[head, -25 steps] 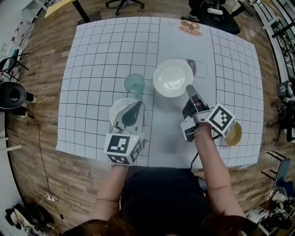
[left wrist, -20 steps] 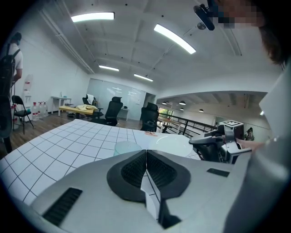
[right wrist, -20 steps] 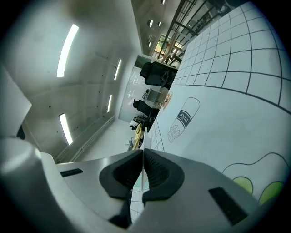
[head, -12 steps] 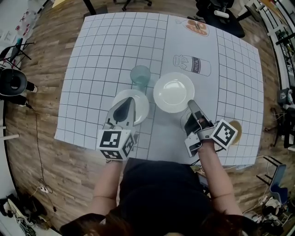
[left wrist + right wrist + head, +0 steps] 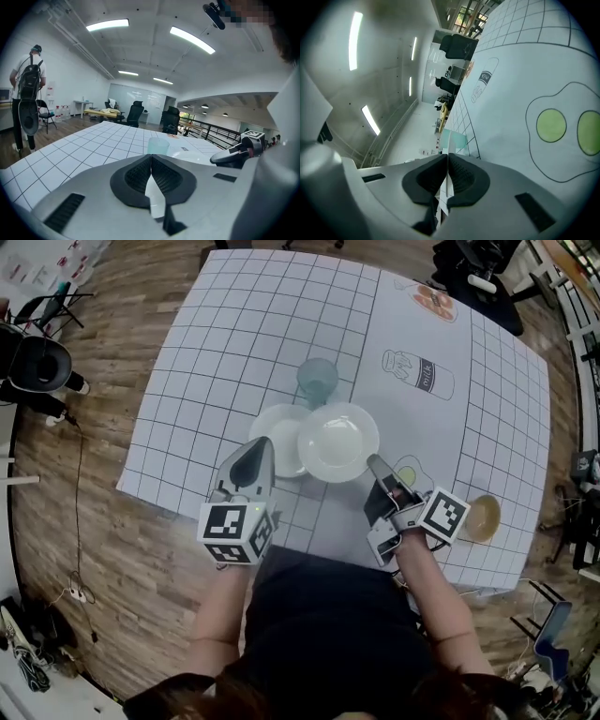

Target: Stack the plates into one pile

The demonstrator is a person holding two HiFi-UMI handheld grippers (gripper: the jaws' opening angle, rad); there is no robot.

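Note:
Two white plates sit on the grid-printed table cover in the head view. The left plate (image 5: 277, 437) is partly covered by the right plate (image 5: 337, 442), whose rim overlaps it. My left gripper (image 5: 261, 446) is shut on the near rim of the left plate, which shows as a white sliver (image 5: 154, 199) between the pads. My right gripper (image 5: 375, 463) is shut on the near right rim of the right plate, seen edge-on (image 5: 447, 180) between its pads. The right gripper (image 5: 234, 154) also shows beside the right plate (image 5: 192, 157) in the left gripper view.
A pale green cup (image 5: 317, 381) stands just behind the plates; the cup (image 5: 158, 146) is also straight ahead of the left jaws. A brown bowl (image 5: 482, 517) sits near the table's right front edge. A person with a backpack (image 5: 29, 89) stands far left.
Both grippers have moved with their plates. The right plate has come left and nearer, and now overlaps the left plate; before, the two plates lay apart.

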